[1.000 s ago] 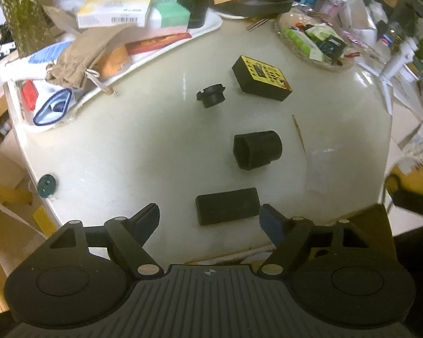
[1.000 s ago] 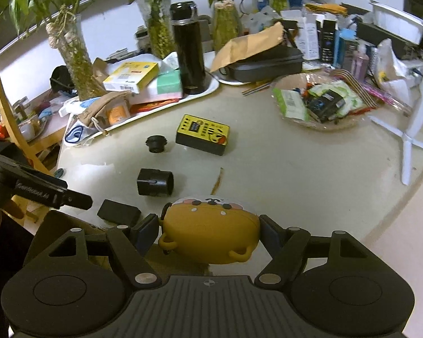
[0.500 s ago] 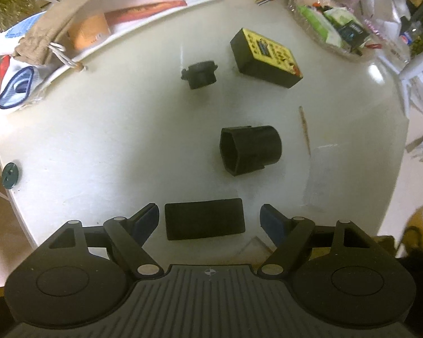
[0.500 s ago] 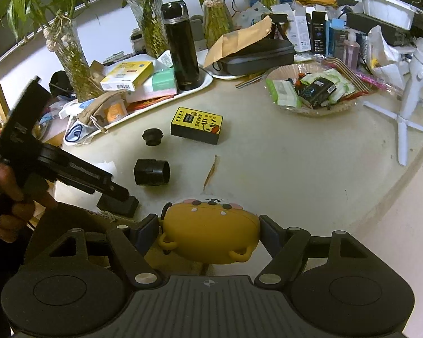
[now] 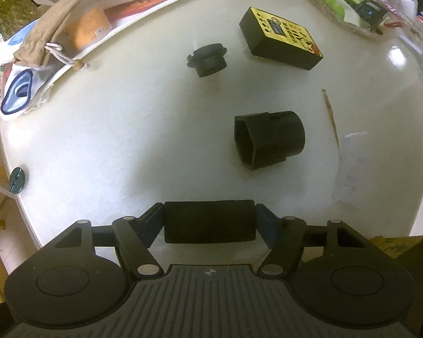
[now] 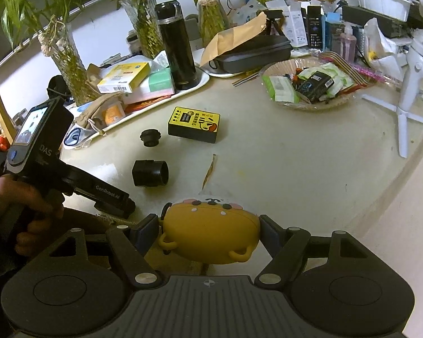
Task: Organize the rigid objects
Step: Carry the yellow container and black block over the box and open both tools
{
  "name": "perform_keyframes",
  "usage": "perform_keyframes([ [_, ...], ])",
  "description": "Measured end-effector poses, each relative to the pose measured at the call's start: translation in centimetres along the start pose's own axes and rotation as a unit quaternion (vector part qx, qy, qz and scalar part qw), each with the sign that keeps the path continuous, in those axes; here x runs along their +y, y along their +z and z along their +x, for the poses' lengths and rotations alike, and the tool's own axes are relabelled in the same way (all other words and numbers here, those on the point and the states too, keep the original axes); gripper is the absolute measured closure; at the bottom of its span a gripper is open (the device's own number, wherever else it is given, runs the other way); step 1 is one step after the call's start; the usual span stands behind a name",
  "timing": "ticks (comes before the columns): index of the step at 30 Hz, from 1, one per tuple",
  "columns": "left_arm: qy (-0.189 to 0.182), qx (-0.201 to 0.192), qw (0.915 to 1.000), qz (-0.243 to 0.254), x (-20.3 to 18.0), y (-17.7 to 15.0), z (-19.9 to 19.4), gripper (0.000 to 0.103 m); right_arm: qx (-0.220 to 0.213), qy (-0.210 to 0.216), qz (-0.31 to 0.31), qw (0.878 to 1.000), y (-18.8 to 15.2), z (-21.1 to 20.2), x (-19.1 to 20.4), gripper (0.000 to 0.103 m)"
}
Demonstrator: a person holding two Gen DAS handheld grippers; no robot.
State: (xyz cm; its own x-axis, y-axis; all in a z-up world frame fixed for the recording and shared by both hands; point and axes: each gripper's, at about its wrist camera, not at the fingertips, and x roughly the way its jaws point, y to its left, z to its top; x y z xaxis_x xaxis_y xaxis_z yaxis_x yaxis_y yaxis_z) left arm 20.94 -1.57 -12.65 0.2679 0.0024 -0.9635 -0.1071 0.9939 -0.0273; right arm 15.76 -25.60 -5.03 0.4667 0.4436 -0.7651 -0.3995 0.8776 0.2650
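A flat black block (image 5: 208,225) lies near the front edge of the round pale table (image 5: 98,140). My left gripper (image 5: 209,209) points down over the block; its jaws are closing, and both pads touch the block's ends. Beyond it lie a black socket-like cylinder (image 5: 268,140), a small black cap (image 5: 208,60) and a yellow-topped black box (image 5: 280,42). My right gripper (image 6: 208,222) is shut on a yellow cartoon case (image 6: 208,236) at the table's near edge. The right wrist view shows a hand holding the left gripper (image 6: 98,194) at the left.
A white tray (image 6: 203,80) at the back left carries boxes, a tan pouch (image 5: 50,39) and a black flask (image 6: 176,48). A basket of packets (image 6: 310,84) and a white tripod (image 6: 406,107) stand on the right. A thin brown sliver (image 5: 331,118) lies beside the cylinder.
My left gripper came down and forward over the black block and narrowed from well apart to touching its ends. The right gripper kept still with the yellow case.
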Motion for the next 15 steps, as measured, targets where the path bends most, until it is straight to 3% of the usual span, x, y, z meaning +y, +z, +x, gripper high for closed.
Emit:
perform_keyframes([
  [15, -0.011, -0.061, 0.9979, 0.02, 1.8, -0.6, -4.8, 0.035, 0.007, -0.002, -0.005, 1.0, 0.1, 0.4, 0.2, 0.025],
])
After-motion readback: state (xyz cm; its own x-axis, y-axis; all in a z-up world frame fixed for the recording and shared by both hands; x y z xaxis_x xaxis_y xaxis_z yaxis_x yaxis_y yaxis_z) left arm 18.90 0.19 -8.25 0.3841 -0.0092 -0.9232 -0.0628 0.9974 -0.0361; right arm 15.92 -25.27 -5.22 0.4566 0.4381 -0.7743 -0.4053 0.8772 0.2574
